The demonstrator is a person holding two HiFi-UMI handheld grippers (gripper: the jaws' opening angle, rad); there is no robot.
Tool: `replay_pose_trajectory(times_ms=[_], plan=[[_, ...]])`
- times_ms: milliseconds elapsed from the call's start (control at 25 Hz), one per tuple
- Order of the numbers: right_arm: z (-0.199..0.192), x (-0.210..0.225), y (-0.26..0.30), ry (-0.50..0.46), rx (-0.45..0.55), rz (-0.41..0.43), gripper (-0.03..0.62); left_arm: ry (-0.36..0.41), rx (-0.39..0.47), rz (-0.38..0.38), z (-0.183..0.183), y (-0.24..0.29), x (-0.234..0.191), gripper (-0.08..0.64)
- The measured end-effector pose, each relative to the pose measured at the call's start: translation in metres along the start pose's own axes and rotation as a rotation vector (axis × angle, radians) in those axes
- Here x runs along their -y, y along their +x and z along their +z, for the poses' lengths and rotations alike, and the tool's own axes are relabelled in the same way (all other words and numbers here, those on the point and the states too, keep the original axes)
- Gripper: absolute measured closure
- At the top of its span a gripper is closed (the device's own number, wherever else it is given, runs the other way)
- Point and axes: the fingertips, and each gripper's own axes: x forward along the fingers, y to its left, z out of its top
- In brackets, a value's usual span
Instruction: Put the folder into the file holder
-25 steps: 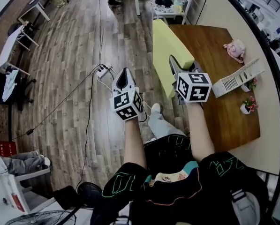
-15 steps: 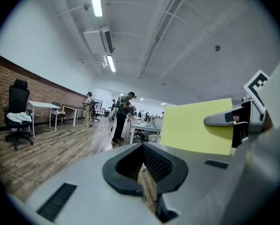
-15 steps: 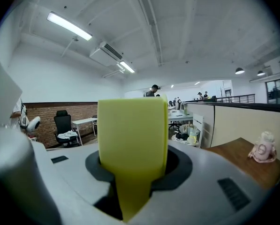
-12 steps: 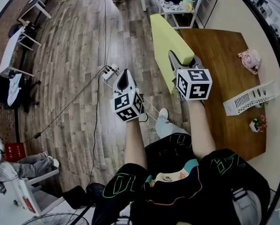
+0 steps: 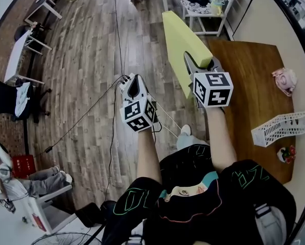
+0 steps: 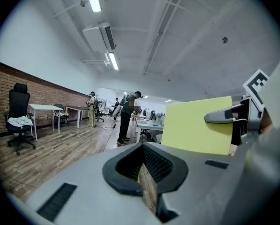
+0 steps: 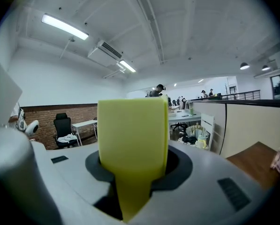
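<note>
My right gripper (image 5: 195, 64) is shut on the near end of a yellow folder (image 5: 179, 39), which sticks out forward over the left edge of the wooden table (image 5: 247, 93). In the right gripper view the folder (image 7: 132, 135) stands on edge between the jaws of that gripper (image 7: 132, 175). The white mesh file holder (image 5: 282, 129) lies on the table, well right of the right gripper. My left gripper (image 5: 135, 84) hangs over the floor left of the folder, shut with nothing in it (image 6: 147, 172). In its view the folder (image 6: 196, 125) shows at the right.
A pink object (image 5: 285, 78) and a small flower pot (image 5: 285, 154) share the table with the holder. Cables and a power strip (image 5: 122, 80) lie on the wood floor below my left gripper. A white side table (image 5: 206, 4) stands beyond the folder.
Both grippers and the folder have shifted along the table's left side. In the head view the table and file holder have slid right and down, further from my right gripper.
</note>
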Motion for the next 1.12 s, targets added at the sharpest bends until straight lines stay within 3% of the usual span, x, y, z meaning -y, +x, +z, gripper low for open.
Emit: replay_pose_trajectory(times_ms=[480, 1120], plan=[[0.022, 0.042, 0.04, -0.03, 0.016, -0.048, 0.434, -0.039, 0.037, -0.067, 0.02, 0.068, 0.021, 0.56], [0.054, 0.054, 0.072, -0.014, 0.059, -0.087, 0.434, 0.001, 0.093, -0.087, 0.067, 0.107, 0.011, 0.559]])
